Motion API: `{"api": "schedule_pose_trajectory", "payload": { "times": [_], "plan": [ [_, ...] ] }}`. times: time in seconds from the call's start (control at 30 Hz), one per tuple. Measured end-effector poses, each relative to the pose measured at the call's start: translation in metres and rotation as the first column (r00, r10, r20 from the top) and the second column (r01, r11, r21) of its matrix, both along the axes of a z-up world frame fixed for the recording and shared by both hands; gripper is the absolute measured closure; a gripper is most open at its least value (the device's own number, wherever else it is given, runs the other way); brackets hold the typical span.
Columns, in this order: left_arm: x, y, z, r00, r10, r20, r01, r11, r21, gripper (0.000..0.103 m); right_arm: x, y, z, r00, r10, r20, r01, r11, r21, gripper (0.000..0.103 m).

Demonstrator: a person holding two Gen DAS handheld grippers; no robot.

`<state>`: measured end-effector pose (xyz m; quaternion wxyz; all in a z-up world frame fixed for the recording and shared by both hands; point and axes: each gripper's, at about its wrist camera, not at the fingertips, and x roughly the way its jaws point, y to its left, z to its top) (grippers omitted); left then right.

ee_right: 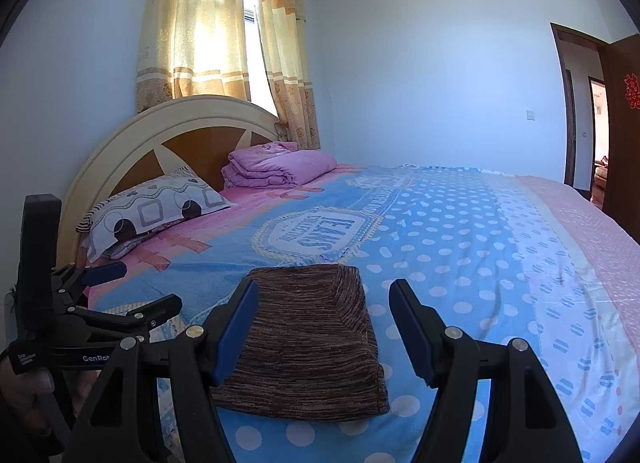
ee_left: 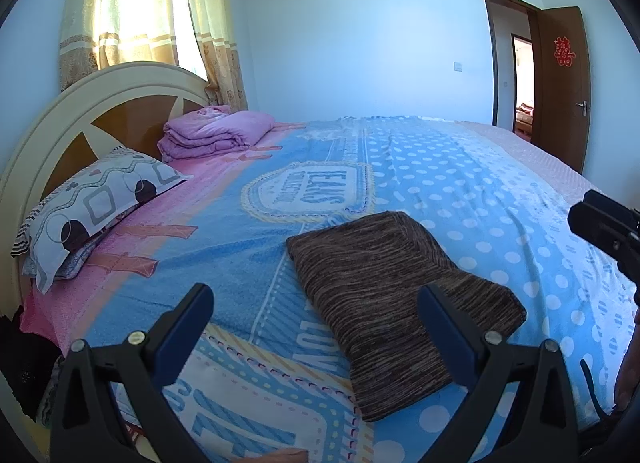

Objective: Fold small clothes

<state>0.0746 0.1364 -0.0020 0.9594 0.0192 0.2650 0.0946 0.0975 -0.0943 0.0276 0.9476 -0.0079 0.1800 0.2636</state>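
A brown striped garment (ee_left: pixel 400 295) lies folded into a compact rectangle on the blue patterned bedsheet (ee_left: pixel 460 183). My left gripper (ee_left: pixel 316 303) hovers open just left of it, and its right finger (ee_left: pixel 440 315) overlaps the garment's near edge. In the right wrist view the same garment (ee_right: pixel 312 343) rests between and below the spread fingers of my right gripper (ee_right: pixel 324 295), which is open and clamps nothing. The left gripper (ee_right: pixel 144 287) shows at that view's left side, held by a hand (ee_right: pixel 24 383). Part of the right gripper (ee_left: pixel 604 231) shows at the left wrist view's right edge.
A patterned pillow (ee_left: pixel 100 203) and a folded pink quilt (ee_left: pixel 216 131) lie by the curved headboard (ee_left: pixel 80 111) at the far left. Polka-dot sheet (ee_right: pixel 460 243) stretches right of the garment. A brown door (ee_left: pixel 560 83) stands open in the far right corner.
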Motion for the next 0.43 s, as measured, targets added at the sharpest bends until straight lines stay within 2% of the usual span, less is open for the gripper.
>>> {"api": "schedule_pose_trajectory", "payload": {
  "times": [0.23, 0.43],
  "plan": [
    [0.0027, 0.0099, -0.0037, 0.999, 0.028, -0.014, -0.029, 0.999, -0.015, 0.000, -0.0001, 0.0018, -0.0031, 1.000, 0.011, -0.005, -0.011, 1.000, -0.008, 0.034],
    [0.0029, 0.0091, -0.0075, 0.999, 0.047, -0.002, -0.047, 0.998, 0.029, 0.000, -0.0009, 0.0016, -0.0050, 1.000, 0.012, -0.013, -0.012, 1.000, -0.013, 0.034]
  ]
}}
